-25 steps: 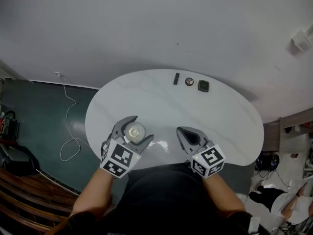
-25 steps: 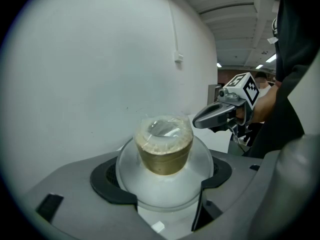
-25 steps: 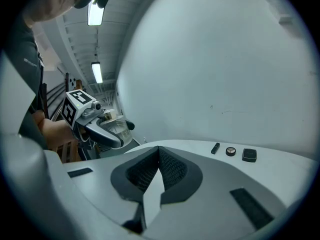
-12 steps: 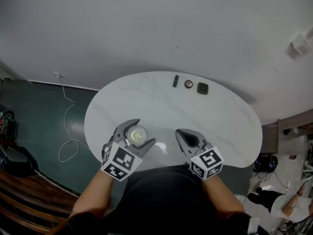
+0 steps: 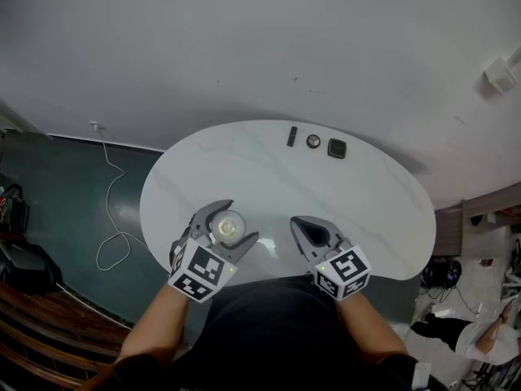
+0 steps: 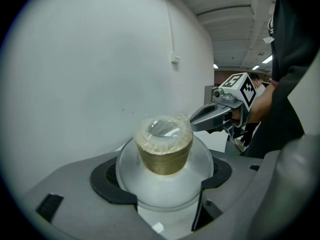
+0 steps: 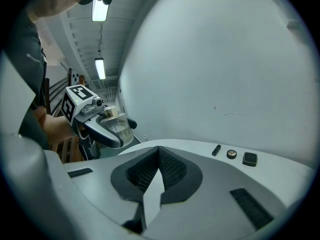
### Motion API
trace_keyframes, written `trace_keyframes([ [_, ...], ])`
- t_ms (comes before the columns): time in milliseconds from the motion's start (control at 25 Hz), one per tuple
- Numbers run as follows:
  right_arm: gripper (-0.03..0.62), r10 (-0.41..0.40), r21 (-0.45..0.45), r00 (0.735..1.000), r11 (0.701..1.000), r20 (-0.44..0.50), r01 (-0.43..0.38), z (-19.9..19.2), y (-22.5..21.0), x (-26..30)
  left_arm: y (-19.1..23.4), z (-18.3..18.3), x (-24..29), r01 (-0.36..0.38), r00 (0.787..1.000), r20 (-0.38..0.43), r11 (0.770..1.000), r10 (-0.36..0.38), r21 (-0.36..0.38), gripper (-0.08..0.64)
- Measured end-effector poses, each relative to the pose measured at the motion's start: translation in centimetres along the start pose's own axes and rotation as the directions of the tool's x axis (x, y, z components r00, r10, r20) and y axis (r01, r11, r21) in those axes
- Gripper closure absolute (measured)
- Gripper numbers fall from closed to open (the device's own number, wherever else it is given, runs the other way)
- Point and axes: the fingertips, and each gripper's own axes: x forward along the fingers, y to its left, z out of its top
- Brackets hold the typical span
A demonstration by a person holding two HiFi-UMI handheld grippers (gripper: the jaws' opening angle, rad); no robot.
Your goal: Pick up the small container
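Note:
The small container [image 5: 227,227] is a clear round tub with a domed lid and tan contents. My left gripper [image 5: 225,228] is shut on it, both jaws against its sides, near the table's front left. In the left gripper view the container [image 6: 164,151] sits upright between the jaws with the wall behind it. In the right gripper view the left gripper [image 7: 111,130] holds the container [image 7: 119,126] clear of the tabletop. My right gripper [image 5: 314,233] is shut on nothing near the front edge, its pads [image 7: 170,168] meeting.
The white oval table [image 5: 366,194] carries a black stick [image 5: 292,136], a round compact [image 5: 313,141] and a square black case [image 5: 338,147] along its far edge. A white cable [image 5: 114,218] lies on the dark floor to the left.
The left gripper with the container has drawn slightly nearer the person over the last second. The right gripper has barely shifted.

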Motion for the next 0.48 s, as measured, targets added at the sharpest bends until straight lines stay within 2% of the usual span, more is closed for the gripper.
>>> trace_keyframes([
  [480,0.597,-0.001,-0.005,1.000,1.000,-0.006,0.001,-0.19,0.25,0.03,0.17,-0.08,-0.25,-0.013,1.000,0.009,1.000,0.013,0.004,0.210],
])
